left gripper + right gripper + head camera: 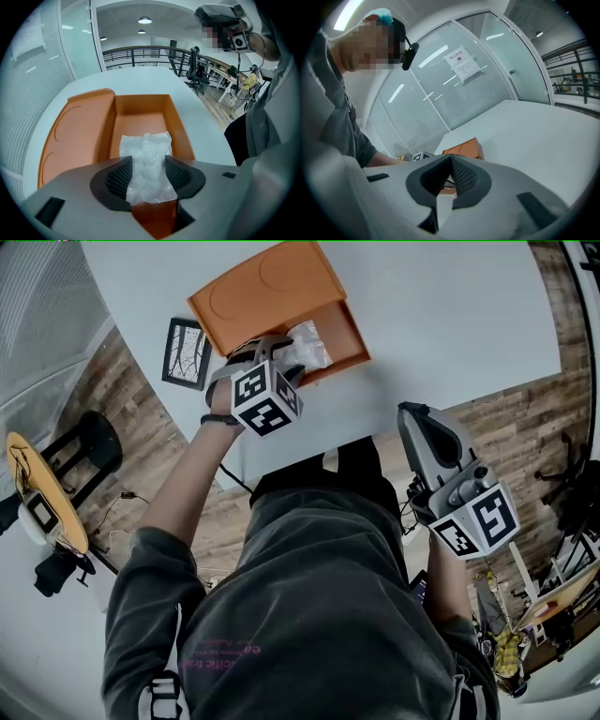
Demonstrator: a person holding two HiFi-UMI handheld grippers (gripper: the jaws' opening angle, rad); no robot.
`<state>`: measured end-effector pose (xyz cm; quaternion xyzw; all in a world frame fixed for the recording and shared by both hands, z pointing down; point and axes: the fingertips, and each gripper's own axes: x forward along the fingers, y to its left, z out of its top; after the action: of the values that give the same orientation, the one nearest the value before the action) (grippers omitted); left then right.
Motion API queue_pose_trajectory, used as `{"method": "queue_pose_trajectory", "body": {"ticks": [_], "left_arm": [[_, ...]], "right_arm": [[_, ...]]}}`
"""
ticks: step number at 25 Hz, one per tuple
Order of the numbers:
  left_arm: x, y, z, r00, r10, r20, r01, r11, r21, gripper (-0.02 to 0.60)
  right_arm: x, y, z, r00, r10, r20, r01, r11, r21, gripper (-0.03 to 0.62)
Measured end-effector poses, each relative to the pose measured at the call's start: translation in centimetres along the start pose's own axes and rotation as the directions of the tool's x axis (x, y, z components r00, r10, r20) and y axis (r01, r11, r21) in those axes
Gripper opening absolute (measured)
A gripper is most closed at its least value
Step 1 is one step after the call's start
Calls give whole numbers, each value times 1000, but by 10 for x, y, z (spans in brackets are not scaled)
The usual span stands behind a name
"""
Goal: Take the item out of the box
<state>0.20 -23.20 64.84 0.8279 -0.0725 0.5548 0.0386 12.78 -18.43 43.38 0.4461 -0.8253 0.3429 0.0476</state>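
An orange box (353,334) stands open on the white table (450,315), its lid (267,287) folded back on the far side. A clear plastic bag (147,152) with white content lies inside the box (180,126). My left gripper (149,176) points steeply down into the box, and its jaws stand wide on either side of the bag's near end without squeezing it. In the head view the left gripper (272,360) covers part of the bag (314,341). My right gripper (405,411) hangs off the table's near edge, away from the box, with its jaws (451,161) closed and empty.
A black-framed picture (187,352) sits beside the table's left edge near the box. On the wooden floor to the left are a dark stool (84,451) and a round yellow table (42,493). Office chairs and desks (201,70) stand beyond the table's far end.
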Motion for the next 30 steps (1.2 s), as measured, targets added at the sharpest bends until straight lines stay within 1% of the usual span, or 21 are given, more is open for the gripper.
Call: {"method": "queue_pose_trajectory", "body": {"ticks": [8,13,18,24,30], "left_arm": [[3,-1,-5,998,20,-65,-21,1000,-4,201],[7,-1,-10,996,24,-90,-24,1000,-4,179],[9,-2,-10,996,2,-90,-3,1000,-13,143],[10,0,-10,997,19,-75,-20,1000,-11,86],[5,0,-8,999,37,-34,-39,998,-44,33]], "right_arm": [[0,-1,-1,1000,-3,-1,3,1000,0,4],[-1,-3,-4,1000,-7,1,7,1000,4,5],[-1,-5,-7,1000,-11,0,11,1000,9,4],[-1,-4,-8,1000,-8,3,8,1000,7,5],[-7,-3,-6,1000,-9,12,9,1000,0,4]]}}
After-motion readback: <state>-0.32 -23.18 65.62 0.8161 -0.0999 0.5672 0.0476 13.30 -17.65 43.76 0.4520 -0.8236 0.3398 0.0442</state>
